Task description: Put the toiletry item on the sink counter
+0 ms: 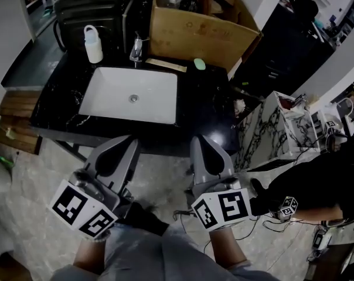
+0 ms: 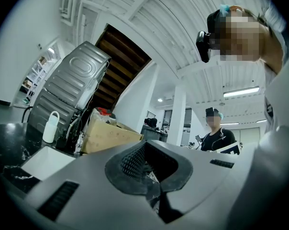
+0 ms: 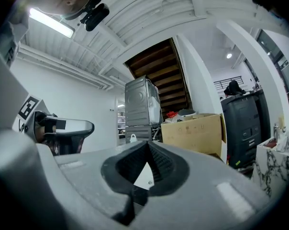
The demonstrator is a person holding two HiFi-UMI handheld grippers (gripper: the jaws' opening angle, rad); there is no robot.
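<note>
A white bottle with a loop handle (image 1: 94, 44) stands at the back left of the black sink counter (image 1: 203, 107), left of the faucet (image 1: 137, 50). It also shows in the left gripper view (image 2: 50, 127) and, very small, in the right gripper view (image 3: 132, 138). A green soap-like piece (image 1: 199, 64) lies at the counter's back right. My left gripper (image 1: 126, 142) (image 2: 144, 145) and right gripper (image 1: 203, 144) (image 3: 147, 145) hover side by side in front of the counter's near edge. Both are shut with nothing between the jaws.
A white basin (image 1: 132, 93) is set into the counter. An open cardboard box (image 1: 197, 22) stands behind it, and a pale flat strip (image 1: 165, 65) lies by the faucet. A marble-patterned cabinet (image 1: 271, 130) and a person in dark clothes (image 1: 317, 186) are to the right. Wooden slats (image 1: 16, 119) sit to the left.
</note>
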